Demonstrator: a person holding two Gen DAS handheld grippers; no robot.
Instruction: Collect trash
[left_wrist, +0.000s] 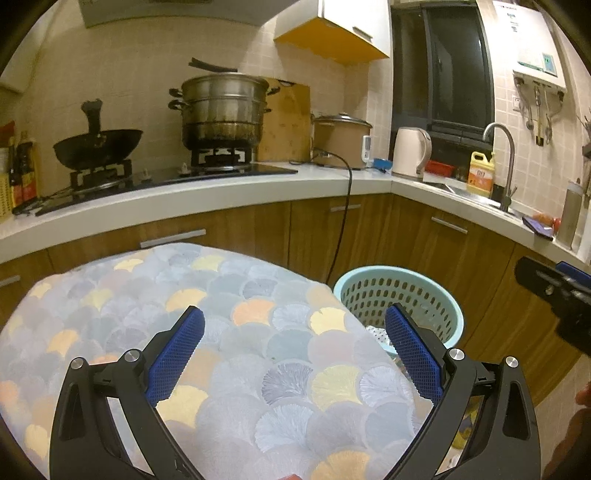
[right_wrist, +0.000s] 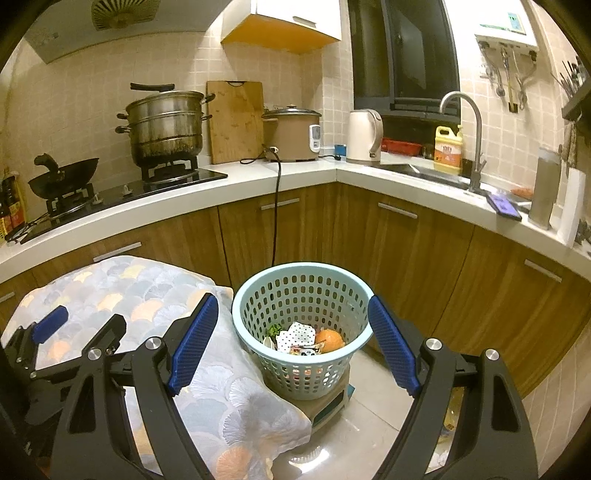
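The trash (right_wrist: 306, 341), an orange peel and wrappers, lies in the pale blue basket (right_wrist: 255, 291) on the floor beside the cloth-covered desk (right_wrist: 236, 391). My right gripper (right_wrist: 295, 343) hangs above it, jaws apart and empty; my left gripper (left_wrist: 295, 354) is spread empty over the patterned cloth.
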